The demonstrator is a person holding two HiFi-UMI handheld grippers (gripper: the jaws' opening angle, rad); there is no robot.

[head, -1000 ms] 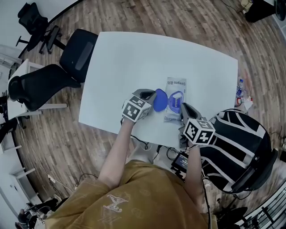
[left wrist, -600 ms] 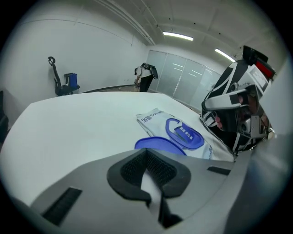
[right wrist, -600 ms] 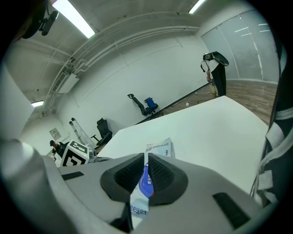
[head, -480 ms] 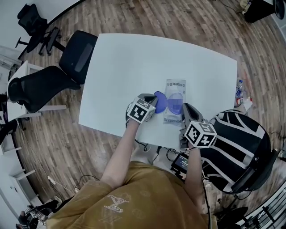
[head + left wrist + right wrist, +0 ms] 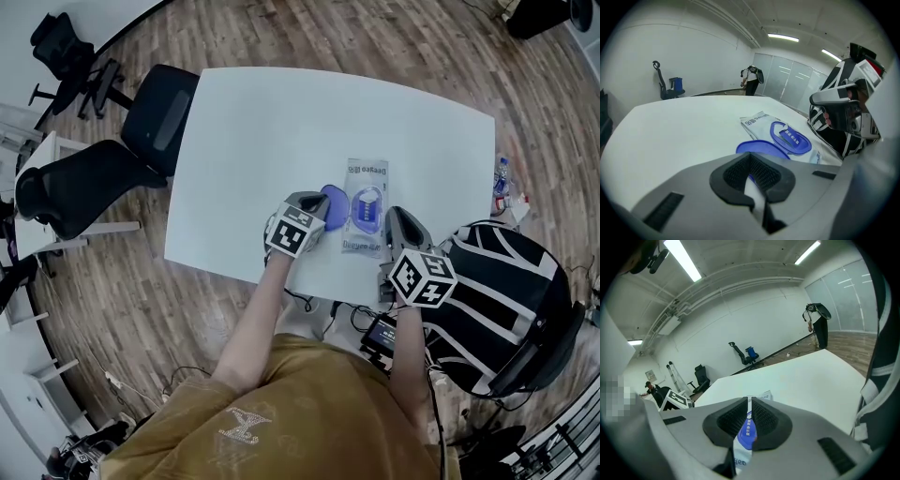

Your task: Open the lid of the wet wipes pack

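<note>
Since the white plastic wipes pack (image 5: pixel 367 176) looks floppy, my right claw (image 5: pixel 748 419) clamps its edge, my left claw (image 5: pixel 751 180) its stiff blue lid (image 5: pixel 759 147).

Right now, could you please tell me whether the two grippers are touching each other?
Apart. The head view shows the left gripper at the open lid and the right gripper at the right edge of the wet wipes pack, with the pack's width between them.

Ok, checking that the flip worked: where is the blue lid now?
In the head view the blue lid is swung open to the left of the wet wipes pack, at the left gripper's jaws near the table's front edge.
</note>
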